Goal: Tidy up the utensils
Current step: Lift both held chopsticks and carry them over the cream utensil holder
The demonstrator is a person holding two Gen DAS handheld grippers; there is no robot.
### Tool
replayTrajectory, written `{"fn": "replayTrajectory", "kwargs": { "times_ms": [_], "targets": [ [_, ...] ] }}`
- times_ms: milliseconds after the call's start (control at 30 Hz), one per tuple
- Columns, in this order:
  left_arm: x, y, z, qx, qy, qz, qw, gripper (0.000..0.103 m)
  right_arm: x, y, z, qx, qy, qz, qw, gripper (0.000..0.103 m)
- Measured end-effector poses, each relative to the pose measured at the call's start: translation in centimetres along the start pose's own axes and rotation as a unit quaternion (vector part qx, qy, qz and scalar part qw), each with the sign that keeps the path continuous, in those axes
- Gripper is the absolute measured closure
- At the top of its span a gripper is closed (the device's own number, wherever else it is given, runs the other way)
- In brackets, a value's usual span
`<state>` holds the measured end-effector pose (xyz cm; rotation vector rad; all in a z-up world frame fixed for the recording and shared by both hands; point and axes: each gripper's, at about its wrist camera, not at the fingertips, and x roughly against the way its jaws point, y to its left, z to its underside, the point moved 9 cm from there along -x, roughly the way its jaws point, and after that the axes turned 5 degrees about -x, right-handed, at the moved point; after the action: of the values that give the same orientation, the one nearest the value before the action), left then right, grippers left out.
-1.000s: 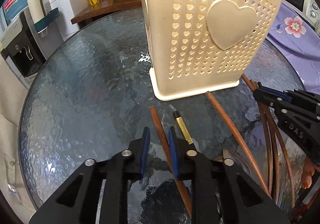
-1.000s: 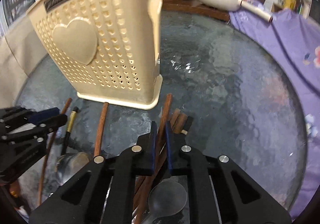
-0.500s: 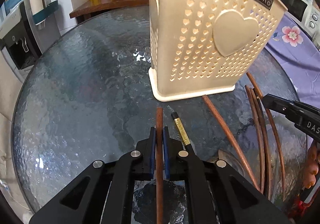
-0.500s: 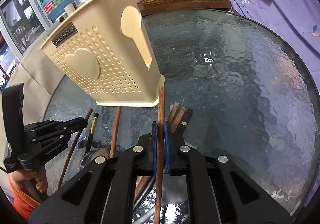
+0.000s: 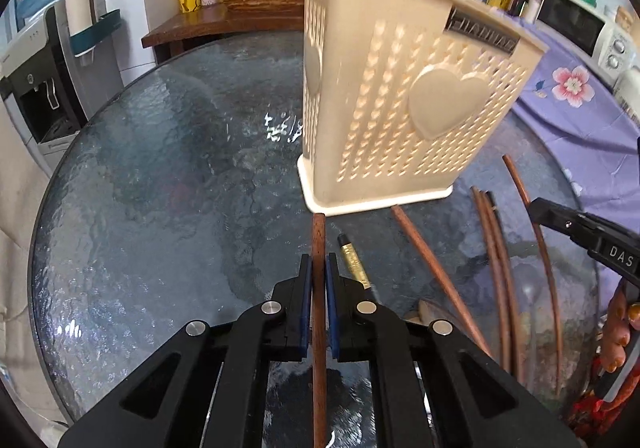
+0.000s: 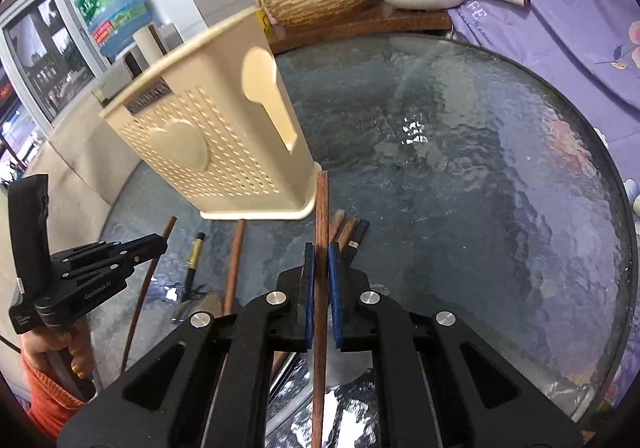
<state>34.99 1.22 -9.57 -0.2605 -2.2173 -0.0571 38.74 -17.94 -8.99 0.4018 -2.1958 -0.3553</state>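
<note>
Black claws with blue pads, silver screws, white lettering; orange knit sleeve.

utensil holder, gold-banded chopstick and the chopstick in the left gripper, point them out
utensil holder (image 5: 448,108), left wrist view, on its raised heart.
gold-banded chopstick (image 5: 352,262), left wrist view, on the gold band.
chopstick in the left gripper (image 5: 318,236), left wrist view, on the shaft past the pads.

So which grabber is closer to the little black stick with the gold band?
Left. The left gripper is just left of the black gold-banded stick; the right gripper sits further right, past a loose brown chopstick.
</note>
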Motion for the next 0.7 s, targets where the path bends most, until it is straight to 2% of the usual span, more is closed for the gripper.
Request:
{"fn": "replayTrajectory", "kwargs": {
  "times_ms": [333, 700],
  "targets": [
    [7.3, -2.1, -2.1, -0.019, -0.082, 0.025, 0.9961, 0.096, 8.0, 1.2, -1.3, 0.008, -0.072, -0.048, 0.996, 0.096],
    [14.6, -4.5, -2.8, -0.047, -0.153, 0.039, 0.9863, 0.096, 15.0, 3.7, -1.1, 0.048, -0.115, -0.073, 0.990, 0.096]
  ]
}}
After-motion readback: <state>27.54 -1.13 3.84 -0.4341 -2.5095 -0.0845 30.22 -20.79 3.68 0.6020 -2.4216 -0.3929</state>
